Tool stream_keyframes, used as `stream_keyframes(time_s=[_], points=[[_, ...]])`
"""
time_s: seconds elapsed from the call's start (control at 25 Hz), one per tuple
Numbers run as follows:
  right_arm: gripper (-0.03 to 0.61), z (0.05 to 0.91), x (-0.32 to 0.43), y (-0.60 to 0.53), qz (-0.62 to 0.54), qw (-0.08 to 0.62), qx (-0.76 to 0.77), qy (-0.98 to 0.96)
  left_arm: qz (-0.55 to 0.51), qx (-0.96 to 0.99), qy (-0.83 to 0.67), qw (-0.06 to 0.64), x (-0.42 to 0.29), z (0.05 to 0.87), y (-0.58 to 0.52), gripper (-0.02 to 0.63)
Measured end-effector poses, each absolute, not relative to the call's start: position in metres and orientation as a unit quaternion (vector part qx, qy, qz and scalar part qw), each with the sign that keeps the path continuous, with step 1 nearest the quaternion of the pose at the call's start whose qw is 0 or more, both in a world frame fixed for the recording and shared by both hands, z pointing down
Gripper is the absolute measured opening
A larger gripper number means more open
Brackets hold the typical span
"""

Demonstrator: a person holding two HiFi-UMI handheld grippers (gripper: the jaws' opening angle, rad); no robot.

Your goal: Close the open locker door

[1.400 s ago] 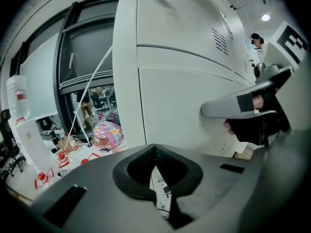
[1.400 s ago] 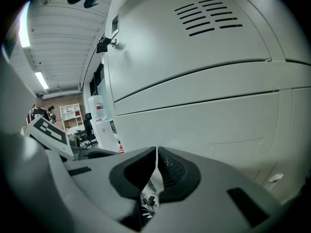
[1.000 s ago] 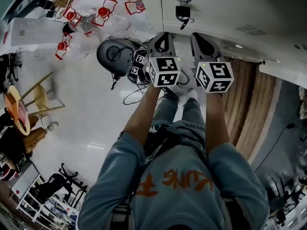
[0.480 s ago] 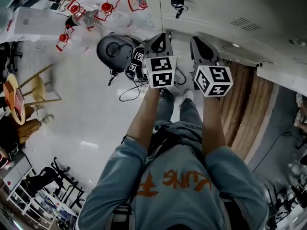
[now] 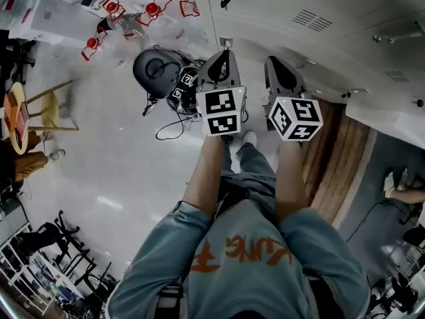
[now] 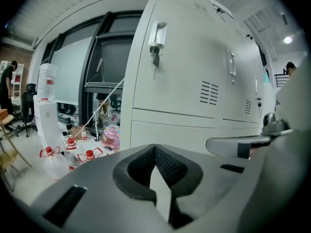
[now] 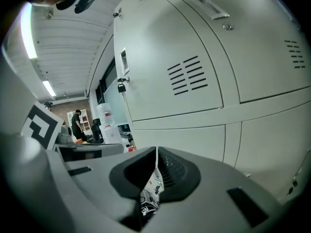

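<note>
White lockers [image 5: 265, 12], left gripper [image 5: 224, 53], right gripper [image 5: 273, 64]

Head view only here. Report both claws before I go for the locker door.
Observer: Left claw is shut, with nothing between its jaws.
Operator: Now the right one.
Observer: Right claw is shut too, and empty.
Operator: Say what the left one faces.
Observer: A white locker door with keys hanging from its lock.
</note>
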State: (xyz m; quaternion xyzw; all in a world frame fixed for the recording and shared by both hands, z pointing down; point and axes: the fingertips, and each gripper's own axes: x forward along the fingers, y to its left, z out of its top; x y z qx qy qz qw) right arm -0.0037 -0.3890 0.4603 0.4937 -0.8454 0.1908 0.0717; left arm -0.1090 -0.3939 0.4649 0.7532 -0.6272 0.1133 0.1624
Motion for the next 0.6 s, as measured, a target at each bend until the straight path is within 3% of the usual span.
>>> stream_keyframes(time_s=[0.6], points=[[0.034, 0.364, 0.076, -0.369, 0.075, 0.038, 0.481, -0.873, 0.072, 0.753, -0.653, 0.044, -0.050, 0.362, -0.354, 0.021]])
